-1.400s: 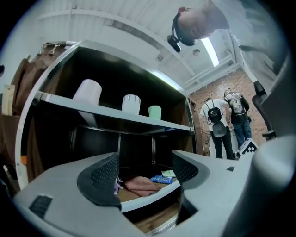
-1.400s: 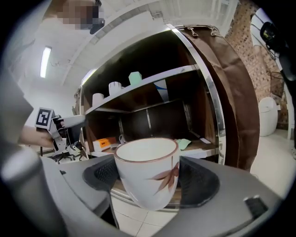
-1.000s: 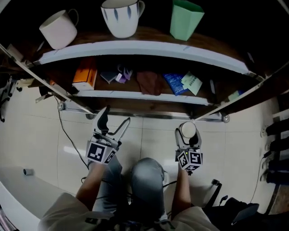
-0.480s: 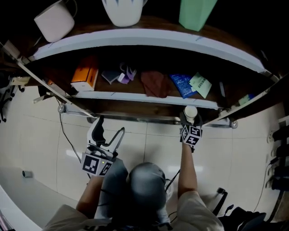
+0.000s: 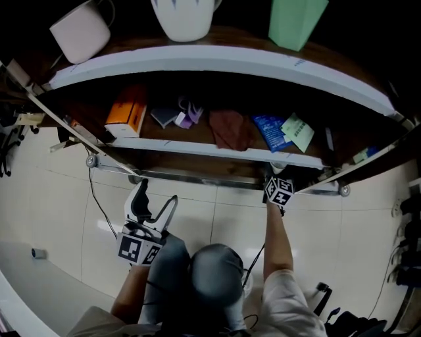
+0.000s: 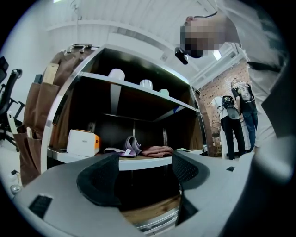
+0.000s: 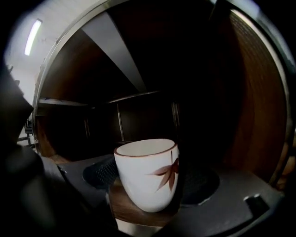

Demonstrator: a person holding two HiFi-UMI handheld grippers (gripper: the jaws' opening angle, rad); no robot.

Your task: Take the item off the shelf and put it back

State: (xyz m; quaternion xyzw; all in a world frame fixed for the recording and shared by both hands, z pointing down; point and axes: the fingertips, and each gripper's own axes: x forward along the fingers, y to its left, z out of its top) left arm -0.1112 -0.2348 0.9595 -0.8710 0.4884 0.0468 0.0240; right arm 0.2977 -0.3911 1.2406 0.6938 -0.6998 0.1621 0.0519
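Observation:
A white cup (image 7: 147,173) with a red leaf painted on it stands on the brown wood of the lowest shelf board (image 7: 125,208), at the shelf's right end. My right gripper (image 7: 150,179) reaches in under the middle shelf. Its jaws are opening, with the cup between them and a dark gap showing on the cup's right side. In the head view only the cup's white rim (image 5: 279,166) shows ahead of the right gripper (image 5: 277,172). My left gripper (image 5: 158,195) hangs over the floor tiles in front of the shelf, open and empty, as the left gripper view (image 6: 141,173) confirms.
The top shelf carries a pale mug (image 5: 80,29), a white mug with blue marks (image 5: 185,16) and a green container (image 5: 296,20). On the middle shelf lie an orange-and-white box (image 5: 125,117), a purple item (image 5: 185,110), a brown cloth (image 5: 230,128) and a blue packet (image 5: 270,131). People stand at right (image 6: 236,120).
My right gripper has travelled forward from over the floor to the lowest shelf, carrying the cup with it. The left gripper has drifted slightly back and left.

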